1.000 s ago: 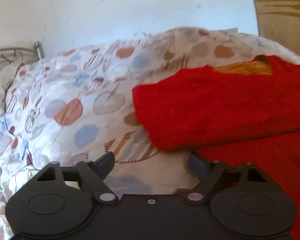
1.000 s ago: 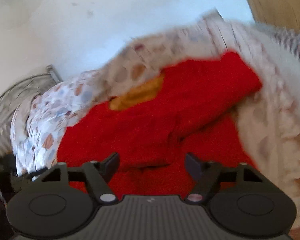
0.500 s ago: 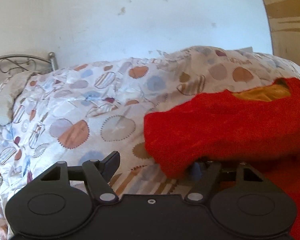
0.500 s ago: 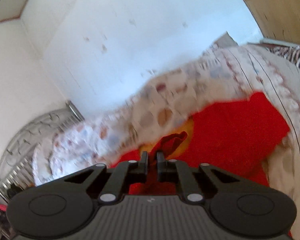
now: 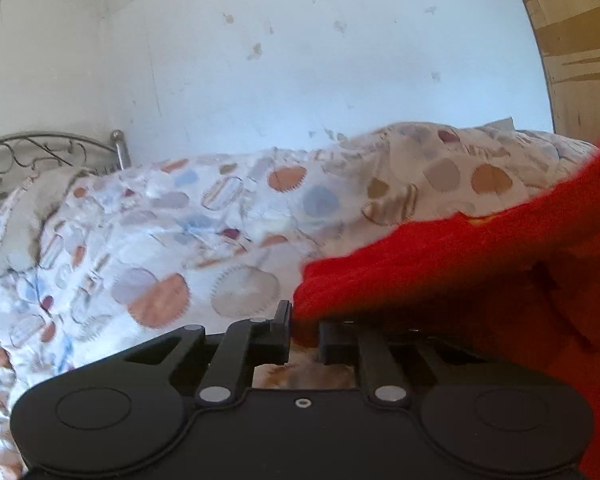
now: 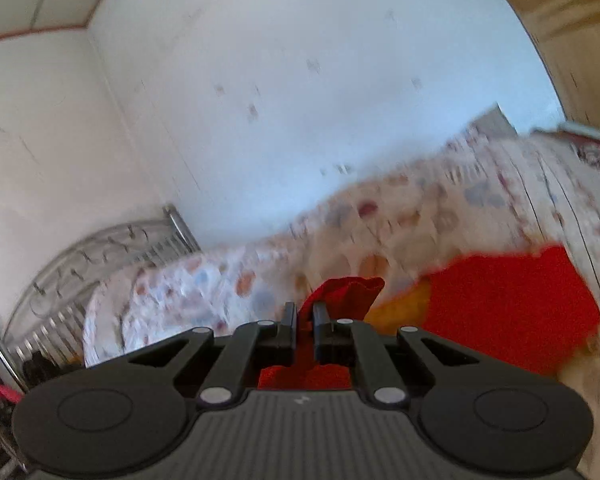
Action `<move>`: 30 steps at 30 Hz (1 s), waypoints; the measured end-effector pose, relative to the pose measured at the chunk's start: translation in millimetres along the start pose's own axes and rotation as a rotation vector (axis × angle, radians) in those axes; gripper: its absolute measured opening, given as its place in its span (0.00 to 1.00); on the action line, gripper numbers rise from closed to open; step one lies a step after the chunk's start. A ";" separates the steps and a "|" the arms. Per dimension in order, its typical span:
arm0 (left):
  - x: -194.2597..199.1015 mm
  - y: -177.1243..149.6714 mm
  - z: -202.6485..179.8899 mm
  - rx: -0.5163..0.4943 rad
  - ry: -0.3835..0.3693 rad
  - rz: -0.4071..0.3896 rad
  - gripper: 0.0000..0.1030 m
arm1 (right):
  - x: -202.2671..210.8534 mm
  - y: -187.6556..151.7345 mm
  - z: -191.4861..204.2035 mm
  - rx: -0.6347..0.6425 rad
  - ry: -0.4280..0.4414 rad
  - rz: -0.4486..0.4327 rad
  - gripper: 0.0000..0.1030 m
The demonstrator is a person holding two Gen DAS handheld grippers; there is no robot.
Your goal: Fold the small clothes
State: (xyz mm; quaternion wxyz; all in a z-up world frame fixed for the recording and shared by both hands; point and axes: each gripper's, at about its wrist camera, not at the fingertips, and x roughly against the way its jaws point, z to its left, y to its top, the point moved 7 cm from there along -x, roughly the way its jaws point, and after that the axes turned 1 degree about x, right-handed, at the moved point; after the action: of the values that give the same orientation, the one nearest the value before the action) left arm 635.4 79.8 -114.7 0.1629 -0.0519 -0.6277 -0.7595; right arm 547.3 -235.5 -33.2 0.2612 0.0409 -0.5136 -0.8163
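- The red fuzzy knitted cloth garment looked rough and matt.
- The white cotton bedspread with printed coloured circles looked soft.
- The curled silver metal bed frame shone.
- The black plastic left gripper was matt.

Red garment with a yellow patch; white bedspread with orange, blue dots.
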 end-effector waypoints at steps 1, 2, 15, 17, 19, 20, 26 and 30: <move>-0.4 -0.8 2.9 -0.002 -0.001 0.008 0.12 | -0.2 -13.0 -5.1 -0.009 -0.012 0.033 0.08; -1.8 -3.0 5.7 -0.005 -0.005 0.023 0.11 | 0.0 -22.8 -8.5 -0.017 -0.023 0.059 0.08; 2.3 -36.5 9.3 -0.024 -0.081 0.167 0.33 | 11.8 -107.3 -32.4 0.024 -0.184 0.226 0.15; 13.2 -40.1 12.4 -0.023 -0.072 0.177 0.52 | 20.5 -108.1 -33.2 0.035 -0.202 0.225 0.24; 31.7 -43.8 18.4 -0.015 -0.062 0.182 0.75 | 36.2 -109.2 -35.0 0.035 -0.214 0.221 0.46; 41.4 -45.4 21.0 -0.007 -0.061 0.185 0.78 | 46.2 -109.7 -35.6 0.041 -0.222 0.215 0.56; 108.4 -56.2 30.0 0.084 -0.131 0.215 0.99 | 116.4 -114.6 -35.1 0.151 -0.261 0.169 0.93; 148.5 -64.2 21.4 0.131 -0.243 0.227 0.99 | 166.8 -127.1 -41.2 0.204 -0.318 0.157 1.00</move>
State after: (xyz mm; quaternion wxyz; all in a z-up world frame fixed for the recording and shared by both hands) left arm 472.8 83.7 -128.3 0.1739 -0.2031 -0.6811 -0.6816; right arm 368.7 -304.5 -128.1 0.2341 -0.1022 -0.6300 -0.7334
